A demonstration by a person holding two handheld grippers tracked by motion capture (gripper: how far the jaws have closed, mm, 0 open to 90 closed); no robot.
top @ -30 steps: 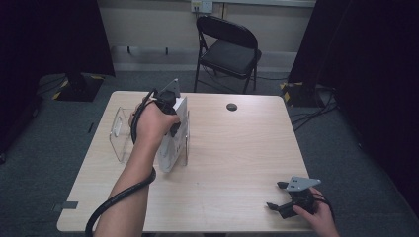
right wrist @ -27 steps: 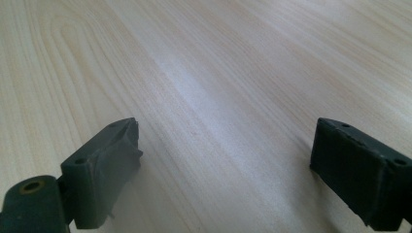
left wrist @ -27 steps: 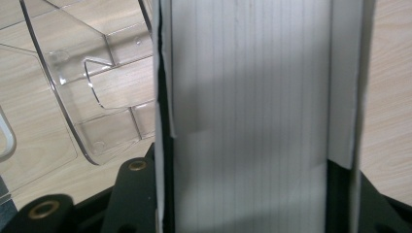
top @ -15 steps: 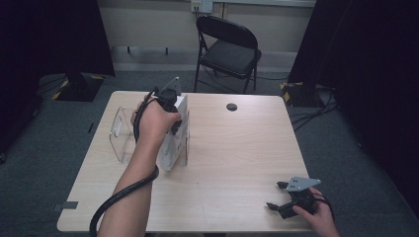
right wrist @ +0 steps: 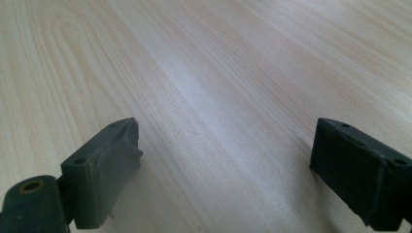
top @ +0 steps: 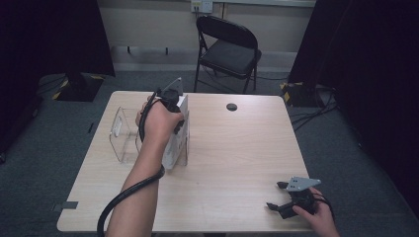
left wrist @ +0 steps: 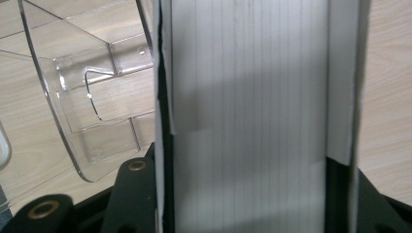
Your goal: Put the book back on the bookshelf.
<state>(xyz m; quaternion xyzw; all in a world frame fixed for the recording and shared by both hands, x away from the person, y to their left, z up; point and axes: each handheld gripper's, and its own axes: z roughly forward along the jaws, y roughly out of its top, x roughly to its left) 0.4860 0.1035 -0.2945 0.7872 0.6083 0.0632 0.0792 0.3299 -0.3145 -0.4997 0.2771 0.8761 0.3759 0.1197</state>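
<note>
A thick white book (top: 176, 140) is held upright beside the clear acrylic holder (top: 124, 134).

The left gripper (top: 173, 106) is clenched on the book, page edges (left wrist: 248, 116) facing its camera, with the book standing on the table (top: 237, 148) just right of the holder. The grip is best kept firm and the book vertical while it is guided in (a tilt could catch the holder's wall). The right gripper (top: 291, 197) is rested released near the table's front edge, jaws apart over bare wood (right wrist: 209, 73).
</note>
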